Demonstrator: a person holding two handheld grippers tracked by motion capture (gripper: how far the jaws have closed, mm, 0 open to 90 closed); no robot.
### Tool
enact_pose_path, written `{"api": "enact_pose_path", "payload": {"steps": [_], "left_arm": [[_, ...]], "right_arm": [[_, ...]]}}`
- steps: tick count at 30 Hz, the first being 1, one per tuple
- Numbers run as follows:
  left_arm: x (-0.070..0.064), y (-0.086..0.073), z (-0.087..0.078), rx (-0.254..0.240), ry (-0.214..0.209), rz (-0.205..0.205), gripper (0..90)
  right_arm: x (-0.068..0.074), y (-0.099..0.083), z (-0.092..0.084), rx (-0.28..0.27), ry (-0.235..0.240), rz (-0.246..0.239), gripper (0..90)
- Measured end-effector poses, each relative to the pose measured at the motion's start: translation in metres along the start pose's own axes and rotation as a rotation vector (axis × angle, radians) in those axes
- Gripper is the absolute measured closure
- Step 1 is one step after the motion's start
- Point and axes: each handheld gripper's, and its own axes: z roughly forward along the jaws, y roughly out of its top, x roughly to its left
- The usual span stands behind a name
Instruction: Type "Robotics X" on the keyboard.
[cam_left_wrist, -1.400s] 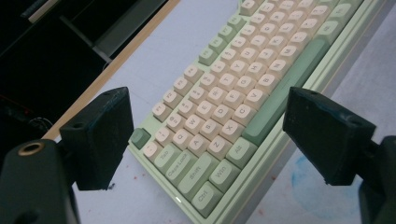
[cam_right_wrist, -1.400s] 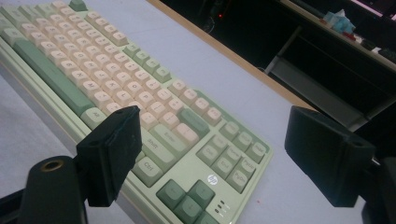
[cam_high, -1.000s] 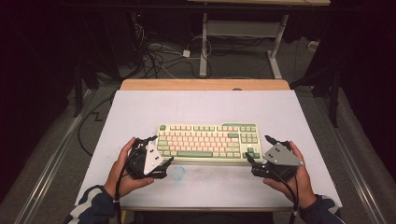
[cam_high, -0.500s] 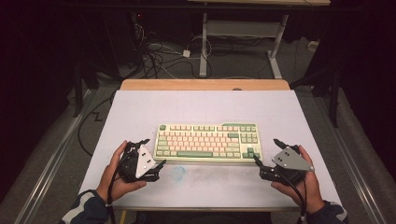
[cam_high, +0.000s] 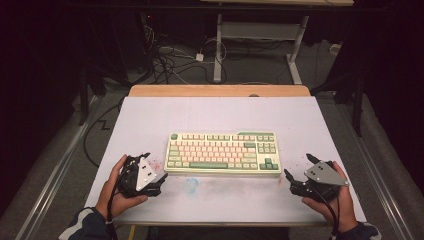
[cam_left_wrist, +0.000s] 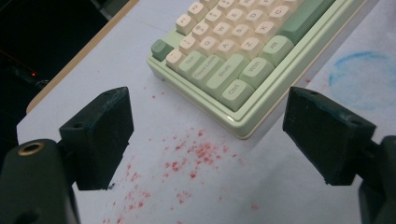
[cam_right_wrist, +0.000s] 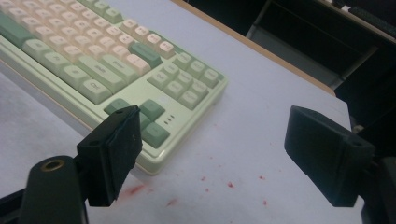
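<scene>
Keyboard (cam_high: 223, 153) lying flat at the middle of the pale tabletop (cam_high: 220, 115), long side parallel to the near edge, clear surface on all four sides. Widest open room lies behind it, toward the wooden far edge (cam_high: 220, 90); a narrower strip separates it from the near edge. Left hand-held gripper (cam_high: 150, 181) sits just off the keyboard's near-left corner, jaws spread wide and empty; in the left gripper view that corner (cam_left_wrist: 238, 130) lies between and beyond the jaws, untouched. Right hand-held gripper (cam_high: 296, 175) rests near the near-right corner, apart from it, jaws likewise wide and holding nothing. Red specks (cam_left_wrist: 201, 154) stain the surface by both corners, and a faint blue ring (cam_high: 191, 185) marks the strip in front. Cables (cam_high: 165, 55) and desk legs (cam_high: 218, 50) stand on the floor beyond the tabletop.
</scene>
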Motion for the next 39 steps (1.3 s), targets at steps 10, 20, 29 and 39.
{"api": "enact_pose_path", "payload": {"steps": [10,20,29,39], "left_arm": [[0.014,-0.019,0.002,0.045,0.023,-0.045,15.0],[0.009,-0.024,0.0,0.063,0.014,-0.056,15.0],[0.01,-0.023,0.001,0.064,0.011,-0.061,15.0],[0.008,-0.024,0.002,0.075,0.007,-0.054,15.0]], "right_arm": [[-0.011,-0.027,0.005,0.043,-0.005,0.048,20.1],[-0.005,-0.033,0.007,0.048,0.01,0.032,20.7],[-0.001,-0.028,0.002,0.033,0.009,0.027,20.5],[-0.002,-0.028,0.001,0.031,0.01,0.028,20.5]]}}
